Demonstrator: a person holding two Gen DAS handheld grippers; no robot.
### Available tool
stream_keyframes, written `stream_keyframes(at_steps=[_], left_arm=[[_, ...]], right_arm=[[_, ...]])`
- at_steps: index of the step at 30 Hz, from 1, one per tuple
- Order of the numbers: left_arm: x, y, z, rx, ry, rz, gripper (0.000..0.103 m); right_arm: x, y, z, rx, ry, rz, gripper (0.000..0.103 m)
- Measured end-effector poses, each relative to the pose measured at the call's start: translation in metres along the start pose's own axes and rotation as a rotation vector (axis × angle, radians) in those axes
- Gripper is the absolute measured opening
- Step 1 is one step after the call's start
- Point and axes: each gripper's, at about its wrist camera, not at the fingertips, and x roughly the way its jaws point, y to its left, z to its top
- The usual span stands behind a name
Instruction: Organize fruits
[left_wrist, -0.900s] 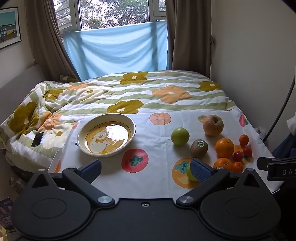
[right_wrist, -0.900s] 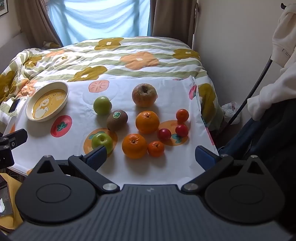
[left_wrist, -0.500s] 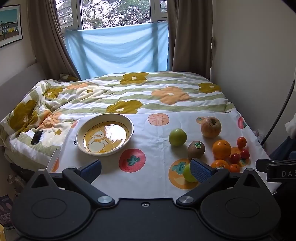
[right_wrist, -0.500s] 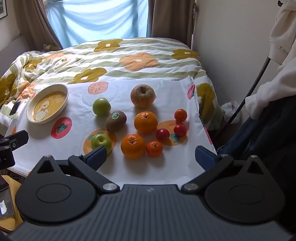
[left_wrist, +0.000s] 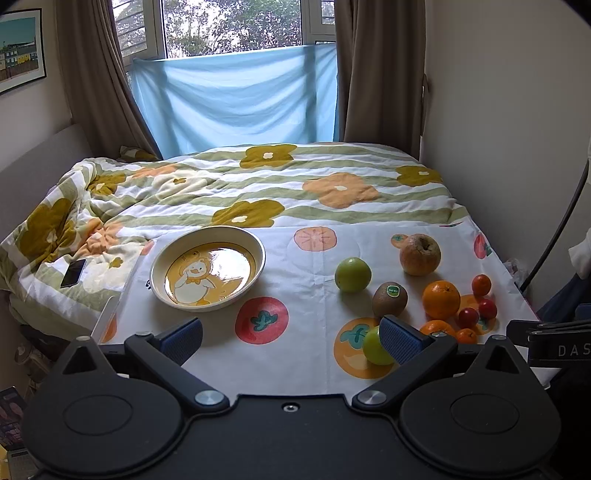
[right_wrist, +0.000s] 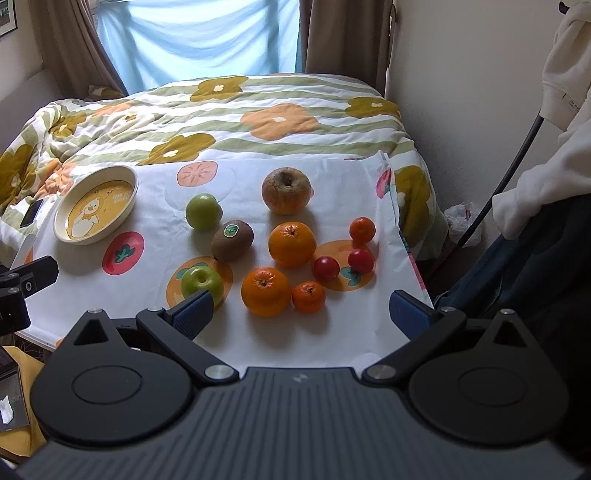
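Several fruits lie on a white fruit-print cloth (right_wrist: 236, 332) over the bed: two green apples (right_wrist: 202, 283) (right_wrist: 203, 211), a kiwi (right_wrist: 232, 240), a brownish apple (right_wrist: 286, 190), two big oranges (right_wrist: 266, 291) (right_wrist: 292, 244), small tangerines and red tomatoes (right_wrist: 326, 268). An empty cream plate with a duck picture (left_wrist: 208, 268) (right_wrist: 96, 204) stands at the left. My left gripper (left_wrist: 291, 338) is open and empty, above the cloth's near edge. My right gripper (right_wrist: 301, 312) is open and empty, above the near fruits.
A black phone (left_wrist: 73, 273) lies on the flowered duvet (left_wrist: 258, 184) left of the plate. A wall (left_wrist: 517, 129) runs close along the bed's right side. A person's white sleeve (right_wrist: 554, 147) and a dark cable (right_wrist: 509, 173) are at the right.
Both grippers have drawn back and risen slightly, so the fruits and plate sit a little lower and farther in view. Nothing on the cloth has moved.
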Motion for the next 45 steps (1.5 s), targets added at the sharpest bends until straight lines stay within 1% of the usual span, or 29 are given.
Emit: stream_keyframes(at_steps=[7,13,14,45], left_arm=[[0.001,-0.004,0.001,0.005,-0.001,0.017,0.103],[0.001,-0.004,0.002,0.001,-0.001,0.014,0.103],[0.001,-0.004,0.002,0.0,-0.001,0.014,0.103],[0.003,-0.007,0.006,0.003,-0.004,0.012,0.103]], right_arm=[[0.001,0.001,0.0,0.003,0.002,0.0,0.103],[0.002,0.0,0.0,0.001,0.001,0.001,0.103],[0.01,0.006,-0.001,-0.003,0.001,0.001,0.103],[0.009,0.004,0.001,-0.003,0.007,0.006,0.103]])
